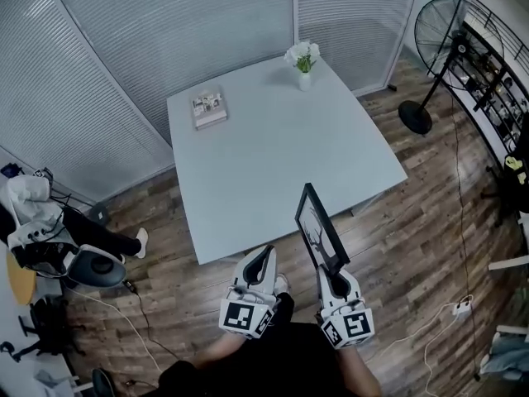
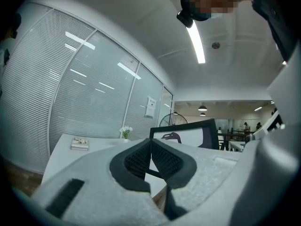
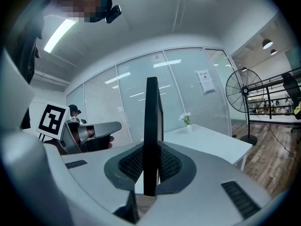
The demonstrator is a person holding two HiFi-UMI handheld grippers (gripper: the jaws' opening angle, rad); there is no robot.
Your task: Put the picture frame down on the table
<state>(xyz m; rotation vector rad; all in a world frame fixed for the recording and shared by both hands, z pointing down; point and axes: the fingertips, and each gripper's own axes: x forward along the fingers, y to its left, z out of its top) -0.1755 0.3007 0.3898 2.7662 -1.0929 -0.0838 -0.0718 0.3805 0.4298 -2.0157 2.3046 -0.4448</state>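
Observation:
A black picture frame [image 1: 318, 228] with a pale print stands upright on edge in my right gripper [image 1: 331, 276], just past the near edge of the white table [image 1: 273, 147]. In the right gripper view the picture frame [image 3: 151, 131] rises edge-on between the jaws, which are shut on its lower rim. My left gripper [image 1: 259, 265] hangs beside it, to its left, shut with nothing in it. In the left gripper view the picture frame [image 2: 188, 134] shows behind the closed pads [image 2: 136, 161].
A small book [image 1: 208, 106] lies at the table's far left. A white vase of flowers [image 1: 303, 60] stands at the far edge. A floor fan [image 1: 442, 40] stands right of the table, and an office chair [image 1: 50, 238] to its left. Glass walls with blinds close the back.

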